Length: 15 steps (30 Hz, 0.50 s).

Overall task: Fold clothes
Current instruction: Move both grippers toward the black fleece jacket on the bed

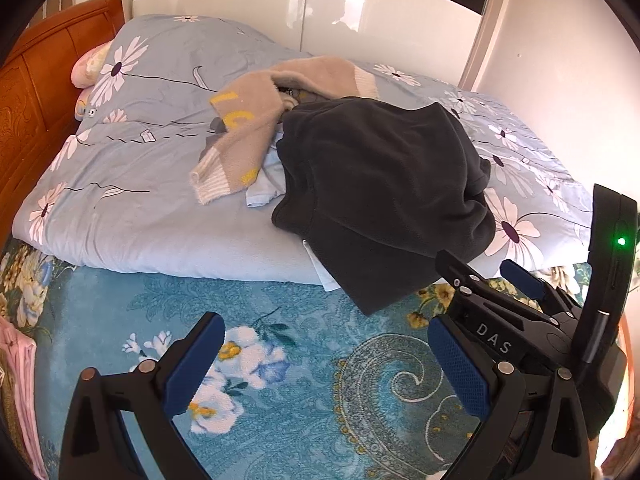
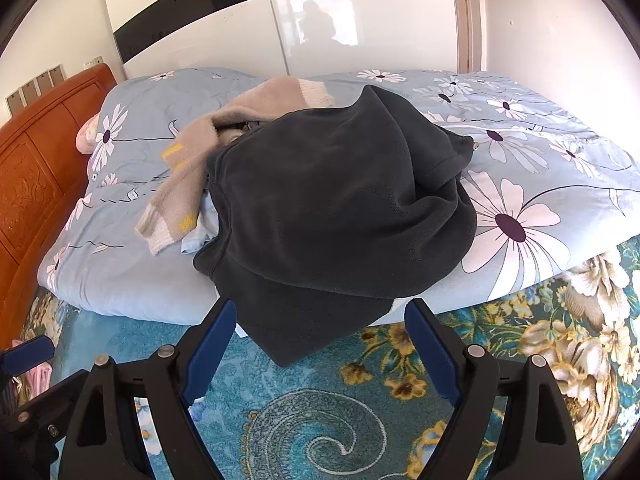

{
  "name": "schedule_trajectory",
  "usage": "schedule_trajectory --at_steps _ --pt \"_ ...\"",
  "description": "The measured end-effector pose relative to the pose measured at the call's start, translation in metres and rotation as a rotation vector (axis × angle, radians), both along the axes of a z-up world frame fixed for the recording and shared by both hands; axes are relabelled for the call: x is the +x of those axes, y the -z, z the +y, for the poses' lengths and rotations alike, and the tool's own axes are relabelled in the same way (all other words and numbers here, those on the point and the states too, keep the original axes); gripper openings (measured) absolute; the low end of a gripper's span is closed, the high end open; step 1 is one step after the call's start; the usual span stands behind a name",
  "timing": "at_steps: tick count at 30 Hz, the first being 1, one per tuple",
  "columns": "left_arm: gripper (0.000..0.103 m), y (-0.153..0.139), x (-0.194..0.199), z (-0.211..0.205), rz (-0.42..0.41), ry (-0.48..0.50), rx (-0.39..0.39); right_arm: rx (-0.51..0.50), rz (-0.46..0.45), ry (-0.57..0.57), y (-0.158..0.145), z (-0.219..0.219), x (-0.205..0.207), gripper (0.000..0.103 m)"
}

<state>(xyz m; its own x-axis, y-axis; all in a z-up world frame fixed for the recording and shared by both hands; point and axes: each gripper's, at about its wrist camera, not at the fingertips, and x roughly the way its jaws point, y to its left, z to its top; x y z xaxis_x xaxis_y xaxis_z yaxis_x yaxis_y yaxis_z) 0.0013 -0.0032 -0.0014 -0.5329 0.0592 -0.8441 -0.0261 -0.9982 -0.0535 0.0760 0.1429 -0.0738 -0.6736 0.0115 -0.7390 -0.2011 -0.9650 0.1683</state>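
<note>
Both jaws spread wide, holding nothing: left gripper (image 1: pixel 328 364), right gripper (image 2: pixel 320 344). Dark fleece (image 2: pixel 340 208) sits at 12 o'clock on the quilt (image 2: pixel 560 184), beige sweater (image 2: pixel 192 168) at 10. Looks like pre-grab; next up, pinch that hanging corner.

Both wrist cameras sit low over the near edge of the bed (image 1: pixel 280 360), facing across it toward the white wardrobe (image 2: pixel 360 32) behind. The right view is nearer the dark fleece garment (image 2: pixel 332 208), the left further left and back. They share the clothes pile, floral quilt (image 1: pixel 132 184) and headboard (image 1: pixel 36 92).
</note>
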Motion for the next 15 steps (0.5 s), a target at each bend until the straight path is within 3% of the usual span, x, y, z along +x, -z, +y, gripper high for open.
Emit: schedule_trajectory --at_steps 3,5,9,15 --pt "0.103 0.003 0.003 -0.007 0.020 -0.042 -0.043 0.008 0.009 -0.001 -0.002 0.003 -0.002 0.087" --pt "0.103 0.000 0.013 -0.007 0.106 -0.087 -0.075 0.051 0.021 -0.014 -0.002 -0.006 0.002 0.087" --pt "0.103 -0.010 0.016 -0.007 0.154 -0.098 -0.071 0.046 0.015 -0.014 -0.002 -0.009 0.003 0.087" --pt "0.103 0.005 0.043 -0.047 0.198 -0.065 0.033 0.049 -0.003 -0.025 0.000 -0.006 0.000 0.087"
